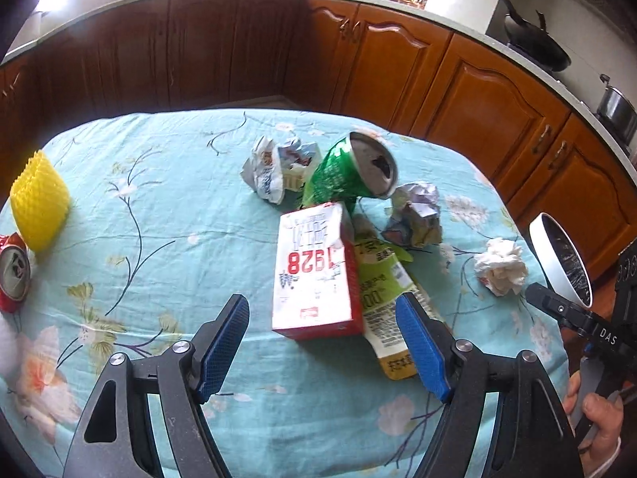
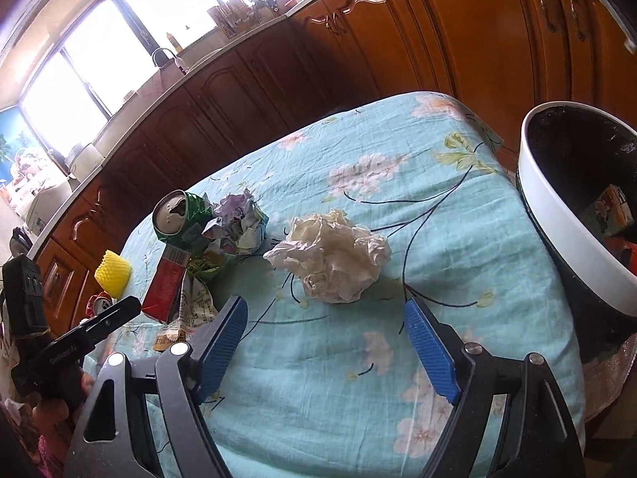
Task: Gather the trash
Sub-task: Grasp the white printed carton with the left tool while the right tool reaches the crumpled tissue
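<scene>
Trash lies on a table with a light blue flowered cloth (image 1: 159, 207). In the left wrist view my left gripper (image 1: 322, 310) is open and empty, just short of a red and white carton marked 1928 (image 1: 314, 271). Beside the carton lie a green and yellow wrapper (image 1: 382, 294), a crushed green can (image 1: 354, 171), a crumpled white packet (image 1: 270, 167), a crumpled printed paper ball (image 1: 416, 215) and a white tissue wad (image 1: 501, 267). In the right wrist view my right gripper (image 2: 324, 312) is open and empty, just short of the tissue wad (image 2: 330, 255).
A white-rimmed black bin (image 2: 565, 215) with some trash inside stands off the table's right edge; it also shows in the left wrist view (image 1: 557, 255). A yellow foam sleeve (image 1: 40, 203) and a red can (image 1: 12, 275) sit at the table's left. Wooden kitchen cabinets (image 1: 398, 63) run behind.
</scene>
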`<state>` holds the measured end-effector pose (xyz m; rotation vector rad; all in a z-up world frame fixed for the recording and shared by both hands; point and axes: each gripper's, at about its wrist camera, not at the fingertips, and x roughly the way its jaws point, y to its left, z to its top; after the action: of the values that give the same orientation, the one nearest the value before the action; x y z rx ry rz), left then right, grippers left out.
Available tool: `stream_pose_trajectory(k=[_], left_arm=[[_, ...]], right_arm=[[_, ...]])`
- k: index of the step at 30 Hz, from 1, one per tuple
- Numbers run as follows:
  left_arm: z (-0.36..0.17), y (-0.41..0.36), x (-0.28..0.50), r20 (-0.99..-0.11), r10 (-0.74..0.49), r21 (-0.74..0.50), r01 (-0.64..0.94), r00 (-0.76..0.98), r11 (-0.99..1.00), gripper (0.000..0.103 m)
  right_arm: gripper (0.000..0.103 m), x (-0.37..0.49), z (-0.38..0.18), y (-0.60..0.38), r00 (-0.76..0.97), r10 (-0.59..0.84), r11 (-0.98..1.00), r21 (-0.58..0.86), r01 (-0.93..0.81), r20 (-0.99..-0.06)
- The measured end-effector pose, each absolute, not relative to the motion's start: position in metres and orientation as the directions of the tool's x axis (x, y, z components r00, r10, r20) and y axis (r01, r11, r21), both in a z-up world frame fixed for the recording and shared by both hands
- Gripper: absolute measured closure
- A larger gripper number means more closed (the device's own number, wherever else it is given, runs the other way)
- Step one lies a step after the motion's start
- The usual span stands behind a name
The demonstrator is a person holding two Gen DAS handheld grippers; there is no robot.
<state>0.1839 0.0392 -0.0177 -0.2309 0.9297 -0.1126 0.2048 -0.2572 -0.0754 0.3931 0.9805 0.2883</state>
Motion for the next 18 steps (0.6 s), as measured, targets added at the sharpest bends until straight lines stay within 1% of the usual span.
stream_pose_trajectory(k=[3,6,10,11,12,13,14,15,16,17,18], left_arm=[[-0.033,0.045,0.198,-0.803,-0.233,-0.287,-0.013,0.549,0.958,0.027],[-0.041,0.044,0.21,-0.801,-0.286,-0.332,0.009,0.526,0.943,0.027],[-0.045,0.037,0.217,-0.803,-0.284,-0.314,0.032,0.524,0.949,0.03],[-0.045,0.035,0.218,-0.804,-0.28,-0.307,0.038,0.525,0.951,0.038],[-0.046,0.033,0.22,-0.808,-0.276,-0.299,0.042,0.521,0.953,0.049],[-0.046,0.032,0.221,-0.81,-0.279,-0.298,0.049,0.516,0.953,0.05],[-0.045,0.031,0.218,-0.806,-0.288,-0.304,0.056,0.517,0.951,0.05],[-0.044,0.031,0.217,-0.799,-0.296,-0.311,0.062,0.523,0.948,0.05],[-0.041,0.031,0.215,-0.793,-0.295,-0.308,0.068,0.533,0.949,0.051],[-0.038,0.031,0.212,-0.789,-0.288,-0.297,0.073,0.544,0.952,0.051],[-0.033,0.031,0.209,-0.784,-0.278,-0.284,0.077,0.555,0.956,0.051]], right_arm=[[0.02,0.214,-0.079,-0.254,0.524,0.404,0.896,0.441,-0.06,-0.75],[0.02,0.224,-0.084,-0.248,0.515,0.409,0.896,0.439,-0.069,-0.754],[0.02,0.236,-0.09,-0.243,0.515,0.405,0.898,0.434,-0.071,-0.755],[0.021,0.238,-0.091,-0.241,0.514,0.402,0.901,0.429,-0.071,-0.758],[0.022,0.239,-0.092,-0.24,0.513,0.397,0.903,0.423,-0.071,-0.761],[0.029,0.239,-0.092,-0.239,0.515,0.392,0.906,0.417,-0.074,-0.762],[0.038,0.239,-0.092,-0.237,0.516,0.387,0.91,0.408,-0.078,-0.764],[0.045,0.239,-0.092,-0.236,0.517,0.379,0.914,0.398,-0.08,-0.767],[0.061,0.238,-0.092,-0.236,0.52,0.371,0.918,0.39,-0.078,-0.769],[0.089,0.237,-0.092,-0.237,0.522,0.367,0.919,0.388,-0.074,-0.77],[0.103,0.236,-0.092,-0.239,0.521,0.371,0.916,0.394,-0.071,-0.768]])
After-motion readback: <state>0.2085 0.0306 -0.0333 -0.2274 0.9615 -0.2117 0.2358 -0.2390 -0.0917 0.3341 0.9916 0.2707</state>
